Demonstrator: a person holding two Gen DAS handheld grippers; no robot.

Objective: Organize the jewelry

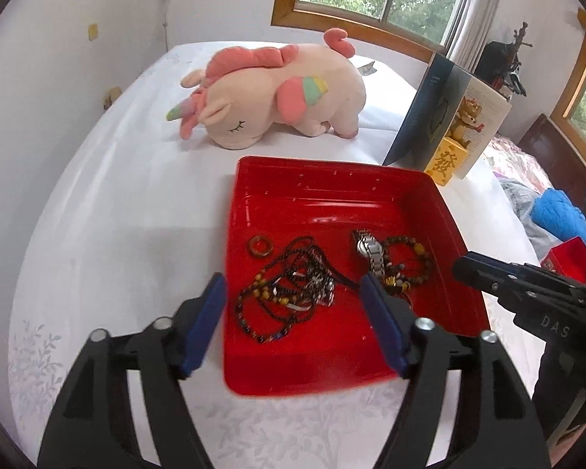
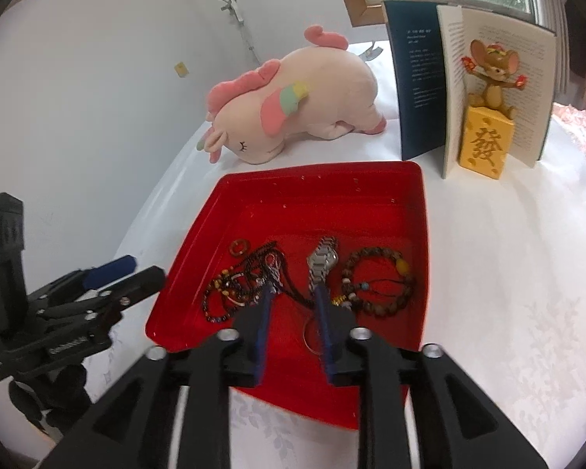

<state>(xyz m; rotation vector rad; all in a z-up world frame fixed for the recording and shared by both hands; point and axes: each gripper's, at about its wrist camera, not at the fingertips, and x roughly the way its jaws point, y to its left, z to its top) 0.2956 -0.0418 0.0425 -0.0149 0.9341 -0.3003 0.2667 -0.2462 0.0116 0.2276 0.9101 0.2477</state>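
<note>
A red tray (image 1: 332, 179) (image 2: 320, 179) sits on the white tablecloth and holds the jewelry. In it lie a brown ring (image 1: 259, 245) (image 2: 239, 247), a tangle of dark bead necklaces (image 1: 289, 285) (image 2: 238, 289), a silver watch (image 1: 371, 252) (image 2: 321, 264) and a brown bead bracelet (image 1: 408, 260) (image 2: 379, 281). My left gripper (image 1: 292, 285) hangs over the necklace tangle with its blue pads wide apart, gripping nothing. My right gripper (image 2: 293, 293) stands open at a narrower gap over the tray's near part, between the necklaces and the watch; a dark cord runs loose between its tips.
A pink plush unicorn (image 1: 269, 93) (image 2: 293, 105) lies behind the tray. An open book (image 2: 468, 86) stands at the back right with a mouse figure on a yellow block (image 2: 486, 136) in front of it. A blue cloth (image 1: 558, 215) and a small red box (image 1: 566, 258) lie far right.
</note>
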